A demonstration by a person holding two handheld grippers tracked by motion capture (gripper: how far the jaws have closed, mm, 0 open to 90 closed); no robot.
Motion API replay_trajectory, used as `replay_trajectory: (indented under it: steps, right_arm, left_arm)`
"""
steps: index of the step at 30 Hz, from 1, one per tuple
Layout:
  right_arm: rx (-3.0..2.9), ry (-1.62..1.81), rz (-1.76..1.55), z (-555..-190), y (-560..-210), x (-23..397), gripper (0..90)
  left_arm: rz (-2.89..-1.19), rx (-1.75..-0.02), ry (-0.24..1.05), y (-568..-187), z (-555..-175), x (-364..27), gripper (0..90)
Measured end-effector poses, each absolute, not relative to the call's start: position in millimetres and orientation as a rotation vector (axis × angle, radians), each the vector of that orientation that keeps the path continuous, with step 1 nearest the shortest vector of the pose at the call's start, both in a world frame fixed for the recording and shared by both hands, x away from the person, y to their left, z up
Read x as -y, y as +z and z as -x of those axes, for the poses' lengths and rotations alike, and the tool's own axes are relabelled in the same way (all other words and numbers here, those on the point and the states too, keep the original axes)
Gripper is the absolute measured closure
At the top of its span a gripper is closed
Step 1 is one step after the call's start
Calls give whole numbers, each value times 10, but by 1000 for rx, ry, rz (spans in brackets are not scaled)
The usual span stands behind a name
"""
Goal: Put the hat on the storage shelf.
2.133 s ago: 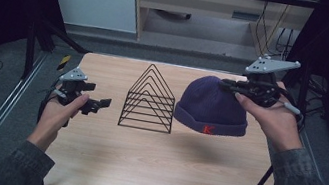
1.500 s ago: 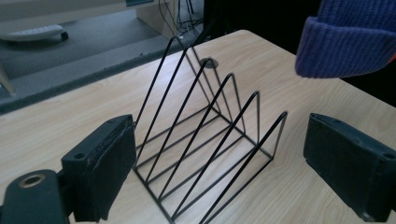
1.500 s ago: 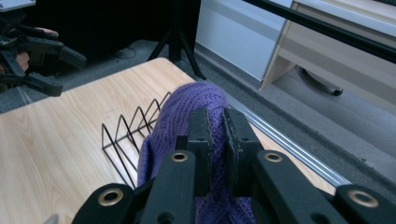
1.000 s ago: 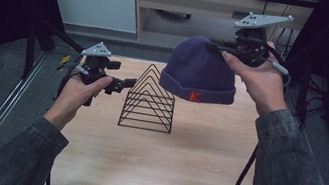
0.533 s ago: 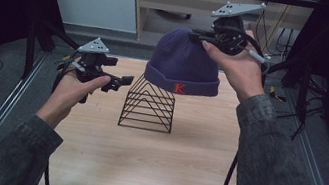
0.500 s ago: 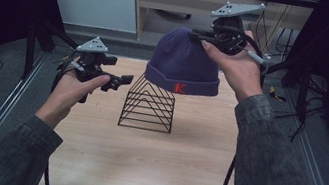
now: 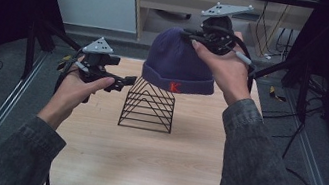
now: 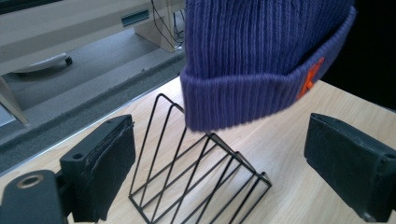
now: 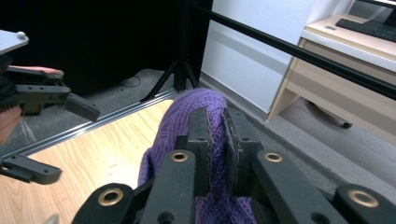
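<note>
Hanging clamped between the right gripper (image 7: 193, 35) jaws, purple beanie (image 7: 177, 64) carried leftward since earlier, directly above black wire rack (image 7: 148, 106); left gripper (image 7: 121, 82) raised nearer, jaws spread wide, empty.

Purple ribbed knit hat (image 7: 180, 62) with an orange-red letter on the cuff. Black wire rack (image 7: 148, 105). Pale wood-grain table (image 7: 140, 164). Black grippers, left (image 7: 121, 81) and right (image 7: 190, 32), with grey plates.
</note>
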State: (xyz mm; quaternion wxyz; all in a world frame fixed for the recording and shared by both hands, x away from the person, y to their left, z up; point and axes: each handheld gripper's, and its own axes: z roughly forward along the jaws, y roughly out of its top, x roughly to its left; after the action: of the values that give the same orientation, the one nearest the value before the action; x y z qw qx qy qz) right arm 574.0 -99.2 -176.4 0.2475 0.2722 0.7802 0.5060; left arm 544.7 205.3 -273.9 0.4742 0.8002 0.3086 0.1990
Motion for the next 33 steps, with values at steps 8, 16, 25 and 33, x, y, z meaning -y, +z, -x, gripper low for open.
replay_trajectory:
  steps: [8, 16, 25, 33]
  right_arm:
    - [-2161, 1427, -679, -5744, -1807, 715, 822]
    - [-2171, 1458, -647, -5698, -1804, 605, 821]
    - [-2167, 1482, -650, -5695, -1767, 587, 821]
    - [-2177, 1461, -681, -5755, -1826, 632, 820]
  left_arm:
    - [-1951, -760, 482, -2798, -5580, -2172, 76]
    - [-1959, -765, 405, -2954, -5692, -2213, 67]
    - [-2004, -712, 312, -3083, -5783, -2050, 62]
    - [-2025, -717, 396, -3090, -5776, -1994, 607]
